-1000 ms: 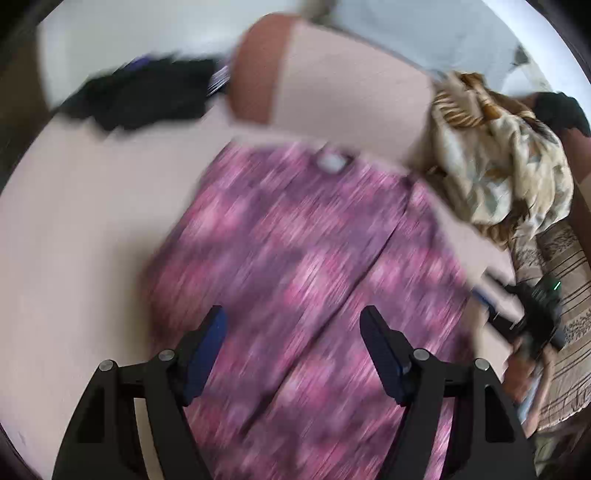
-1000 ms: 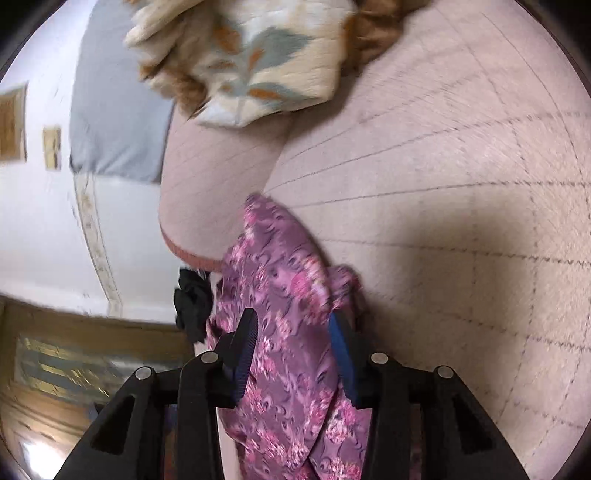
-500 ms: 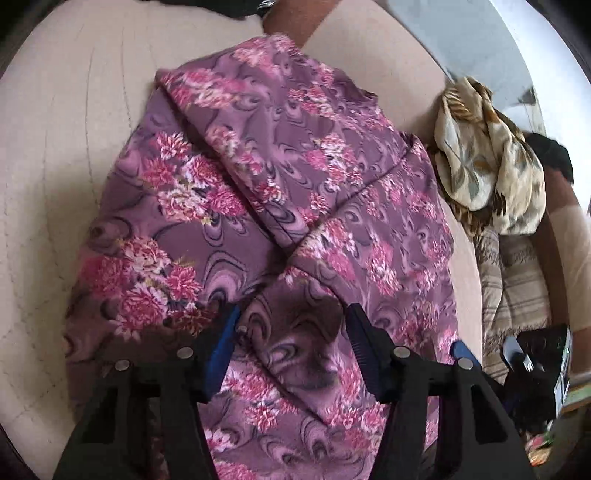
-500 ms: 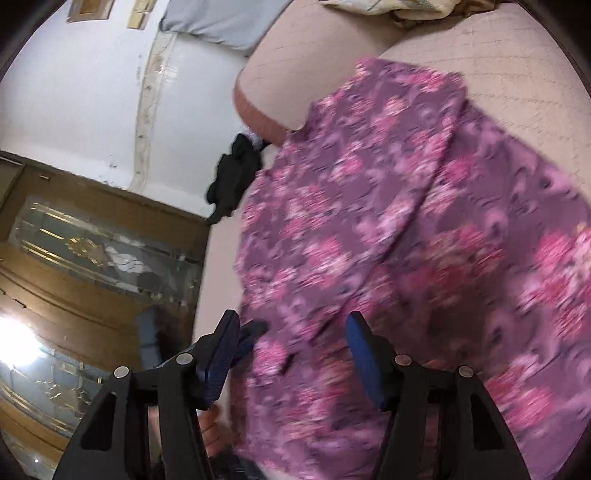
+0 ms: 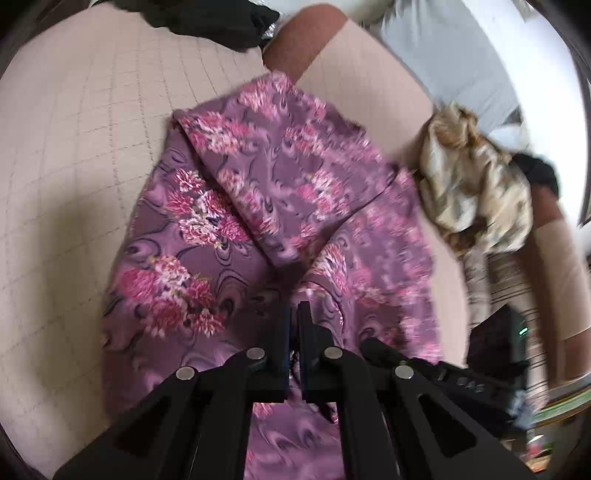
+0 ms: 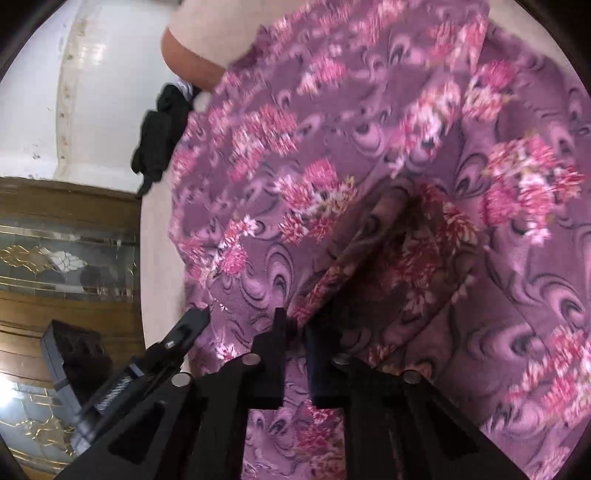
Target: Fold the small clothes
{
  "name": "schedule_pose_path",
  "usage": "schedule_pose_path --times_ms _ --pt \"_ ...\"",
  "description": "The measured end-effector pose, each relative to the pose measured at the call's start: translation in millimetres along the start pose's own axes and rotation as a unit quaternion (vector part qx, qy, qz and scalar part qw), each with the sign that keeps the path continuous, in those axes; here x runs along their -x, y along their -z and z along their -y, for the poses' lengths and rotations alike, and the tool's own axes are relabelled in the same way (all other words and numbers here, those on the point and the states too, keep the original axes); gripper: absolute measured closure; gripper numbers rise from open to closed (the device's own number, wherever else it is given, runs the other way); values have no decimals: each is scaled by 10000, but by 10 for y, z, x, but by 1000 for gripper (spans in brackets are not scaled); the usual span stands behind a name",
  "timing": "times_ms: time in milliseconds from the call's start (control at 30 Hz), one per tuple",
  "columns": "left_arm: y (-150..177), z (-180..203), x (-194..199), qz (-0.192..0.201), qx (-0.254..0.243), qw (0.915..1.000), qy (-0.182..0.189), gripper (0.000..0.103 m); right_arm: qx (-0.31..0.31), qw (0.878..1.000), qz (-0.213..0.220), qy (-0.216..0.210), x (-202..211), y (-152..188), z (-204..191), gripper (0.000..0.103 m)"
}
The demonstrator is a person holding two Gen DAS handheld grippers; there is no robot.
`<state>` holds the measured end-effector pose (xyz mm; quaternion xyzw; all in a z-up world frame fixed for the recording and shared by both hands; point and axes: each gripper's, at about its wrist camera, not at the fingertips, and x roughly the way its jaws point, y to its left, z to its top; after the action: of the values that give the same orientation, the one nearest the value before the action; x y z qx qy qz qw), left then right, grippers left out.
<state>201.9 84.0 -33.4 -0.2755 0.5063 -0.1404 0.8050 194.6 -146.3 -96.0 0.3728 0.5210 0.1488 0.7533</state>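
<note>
The left wrist view looks forward and steeply down along the left tongs [image 5: 294,308], close above the purple floral garment [image 5: 229,236] on the beige quilted bed [image 5: 74,155]; beyond the tongs lie a black cloth [image 5: 207,18] and a cream patterned cloth [image 5: 476,192]. The right wrist view looks down along the right tongs [image 6: 295,325], nearer still, the garment [image 6: 369,166] filling most of it. Both views share the garment, the black cloth [image 6: 159,136] and the bed edge.

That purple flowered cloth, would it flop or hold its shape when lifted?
Probably flop: the purple flowered cloth already lies in soft folds and bunches at the left claw. It looks thin, so likely light. Pinched at one spot, the rest would probably drape down.
</note>
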Motion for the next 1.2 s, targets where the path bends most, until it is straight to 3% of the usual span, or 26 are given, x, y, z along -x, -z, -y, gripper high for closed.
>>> schedule_pose_path --times_ms 67,200,267,300,333,367,400,433,533,667,733,800,867,1000,1100,1200 --pt "-2 -43 42 -14 76 10000 -24 100 87 10000 17 -30 38 37 -6 94" --pt "34 -113 -223 -296 35 9950 -949 97 127 9995 -285 -84 -122 38 82 86" --pt "56 -161 -258 -345 125 9949 -935 97 177 9995 -178 -200 -17 64 45 81" --pt "61 -146 -225 -296 87 9954 -906 94 258 9989 -41 -382 116 102 34 69" --pt "71 -87 -160 -186 -50 9957 -904 87 389 9980 110 -492 268 152 15 49" --pt "91 -42 -97 -77 -169 9955 -931 81 503 9972 256 -486 417 209 4 42" --pt "138 24 -8 35 -279 9952 -939 67 621 9962 399 -467 579 280 4 33" --pt "187 75 61 99 -339 9955 -878 57 723 9952 467 -469 718 346 8 31" --pt "476 183 292 304 -488 9963 -636 51 971 9929 525 -445 1043 488 78 31" --pt "946 220 491 447 -681 9930 -851 47 1476 9846 905 257 1366 685 227 26" --pt "1129 225 592 553 -824 9902 -984 44 1484 9842 903 353 1421 805 402 25" --pt "1268 279 653 712 -1025 9848 -1205 42 1264 9875 926 163 1445 898 615 25" --pt "1351 356 710 894 -1166 9796 -1370 38 977 9893 1024 351 1466 921 766 25" --pt "1471 452 753 1188 -1452 9698 -1557 31 897 9846 1412 506 1576 868 801 25" --pt "1562 545 704 1321 -1912 9545 -1868 31 881 9837 1424 664 1554 876 810 25" --pt "1605 607 678 1338 -2096 9491 -1935 29 986 9813 1443 811 1558 923 773 25"
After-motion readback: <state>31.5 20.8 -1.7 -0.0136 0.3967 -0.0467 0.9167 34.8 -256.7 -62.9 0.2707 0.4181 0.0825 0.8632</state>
